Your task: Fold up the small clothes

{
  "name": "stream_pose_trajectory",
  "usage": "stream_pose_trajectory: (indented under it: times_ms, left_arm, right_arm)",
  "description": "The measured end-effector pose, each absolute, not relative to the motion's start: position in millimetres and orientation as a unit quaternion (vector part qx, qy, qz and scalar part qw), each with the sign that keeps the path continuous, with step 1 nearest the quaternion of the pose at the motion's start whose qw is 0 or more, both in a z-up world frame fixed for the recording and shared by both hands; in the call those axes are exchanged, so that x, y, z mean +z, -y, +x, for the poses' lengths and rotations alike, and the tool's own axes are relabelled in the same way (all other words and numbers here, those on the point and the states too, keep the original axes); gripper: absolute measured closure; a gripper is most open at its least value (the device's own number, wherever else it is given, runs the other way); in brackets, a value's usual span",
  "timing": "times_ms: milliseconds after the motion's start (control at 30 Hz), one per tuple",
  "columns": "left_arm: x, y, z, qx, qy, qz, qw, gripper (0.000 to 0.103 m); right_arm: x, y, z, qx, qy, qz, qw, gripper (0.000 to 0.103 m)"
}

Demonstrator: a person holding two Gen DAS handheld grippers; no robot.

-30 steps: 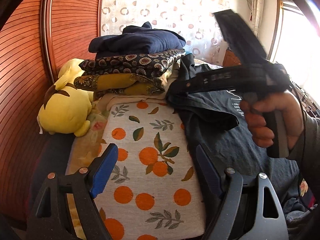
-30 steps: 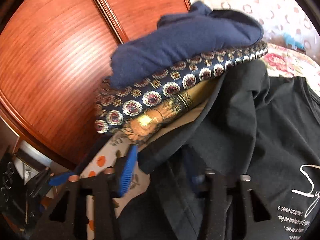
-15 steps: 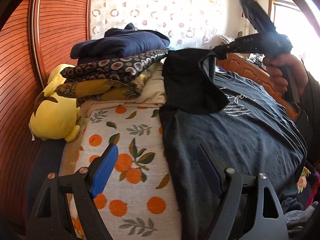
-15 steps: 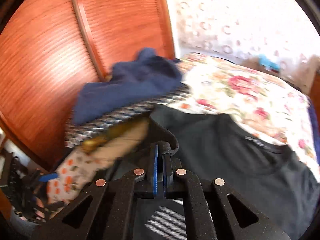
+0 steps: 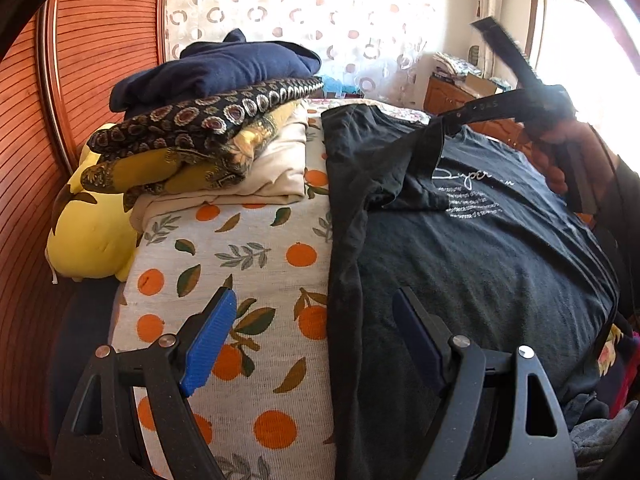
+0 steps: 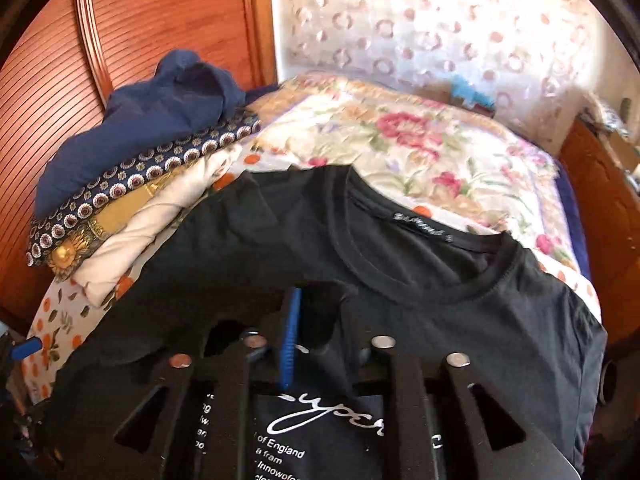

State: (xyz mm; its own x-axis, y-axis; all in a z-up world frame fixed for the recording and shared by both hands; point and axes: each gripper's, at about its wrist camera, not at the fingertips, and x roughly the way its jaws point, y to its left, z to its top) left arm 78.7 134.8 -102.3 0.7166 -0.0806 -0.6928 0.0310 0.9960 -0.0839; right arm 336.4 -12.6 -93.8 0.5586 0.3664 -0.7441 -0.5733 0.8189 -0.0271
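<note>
A black T-shirt [image 5: 472, 264] with white print lies flat on the bed; it also shows in the right wrist view [image 6: 460, 280]. Its left sleeve [image 5: 404, 168] is folded over the chest. My right gripper [image 5: 444, 124] still has that sleeve between its jaws, held just above the shirt; in its own view the gripper [image 6: 308, 312] has its jaws parted a little around the cloth. My left gripper [image 5: 310, 332] is open and empty, low over the shirt's left edge near the hem.
A stack of folded clothes [image 5: 208, 120] sits at the back left on the orange-print bedcover [image 5: 248, 248]. A yellow plush toy [image 5: 88, 232] lies against the wooden wardrobe [image 5: 28, 184]. A floral quilt [image 6: 420, 152] covers the far bed. A wooden cabinet [image 5: 448, 92] stands beyond.
My right gripper carried the sleeve rightward across the shirt and lowered it onto the chest, then its jaws began to part. My left gripper stayed open, its view shifting slightly right.
</note>
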Motion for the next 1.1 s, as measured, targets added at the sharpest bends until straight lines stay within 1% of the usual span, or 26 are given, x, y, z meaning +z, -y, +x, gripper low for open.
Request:
stream_pose_trajectory:
  times_ms: [33, 67, 100, 333, 433, 467, 533, 600, 700, 733, 767, 800, 833, 867, 1100]
  left_arm:
    - [-103, -134, 80, -0.029, -0.377, -0.029, 0.925, 0.022]
    - [-104, -134, 82, -0.028, -0.378, -0.026, 0.925, 0.022]
    - [-105, -134, 83, -0.027, -0.379, -0.025, 0.925, 0.022]
    - [-103, -134, 90, -0.024, -0.378, -0.023, 0.925, 0.022]
    - [-103, -134, 93, -0.021, -0.379, -0.022, 0.925, 0.022]
    - [-104, -135, 94, -0.019, -0.379, -0.022, 0.925, 0.022]
    - [-105, -135, 94, -0.017, -0.38, -0.025, 0.925, 0.022]
    - [-105, -136, 95, -0.015, -0.38, -0.03, 0.924, 0.022]
    - [-106, -137, 94, -0.015, -0.38, -0.033, 0.924, 0.022]
    - [-106, -137, 94, -0.015, -0.381, -0.033, 0.924, 0.022]
    - [-106, -138, 94, -0.015, -0.38, -0.033, 0.924, 0.022]
    - [-106, -138, 93, -0.015, -0.38, -0.034, 0.924, 0.022]
    - [-107, -138, 94, -0.014, -0.38, -0.035, 0.924, 0.022]
    - [-107, -138, 93, -0.014, -0.379, -0.036, 0.924, 0.022]
    - [-102, -137, 89, -0.015, -0.373, -0.035, 0.927, 0.022]
  right_arm:
    - [-94, 16, 337, 0.268, -0.376, -0.128, 0.878, 0.058]
    - [-94, 25, 332, 0.27, -0.37, -0.12, 0.881, 0.047]
    - [-97, 28, 326, 0.271, -0.366, -0.115, 0.883, 0.045]
    - [-120, 44, 275, 0.303, -0.335, -0.117, 0.884, 0.045]
    - [-138, 46, 264, 0.356, -0.359, -0.113, 0.855, 0.046]
    - [-142, 41, 261, 0.365, -0.366, -0.113, 0.848, 0.052]
    - [-154, 29, 260, 0.379, -0.382, -0.118, 0.835, 0.056]
    - [-165, 22, 265, 0.385, -0.393, -0.115, 0.827, 0.058]
    - [-170, 15, 276, 0.379, -0.387, -0.122, 0.832, 0.059]
    - [-170, 15, 277, 0.377, -0.388, -0.122, 0.832, 0.064]
    - [-170, 12, 277, 0.379, -0.388, -0.125, 0.831, 0.074]
    - [-173, 10, 276, 0.387, -0.387, -0.13, 0.827, 0.079]
    - [-172, 6, 273, 0.397, -0.386, -0.135, 0.821, 0.092]
    - [-172, 7, 271, 0.408, -0.387, -0.137, 0.815, 0.095]
    - [-134, 42, 249, 0.425, -0.367, -0.126, 0.818, 0.096]
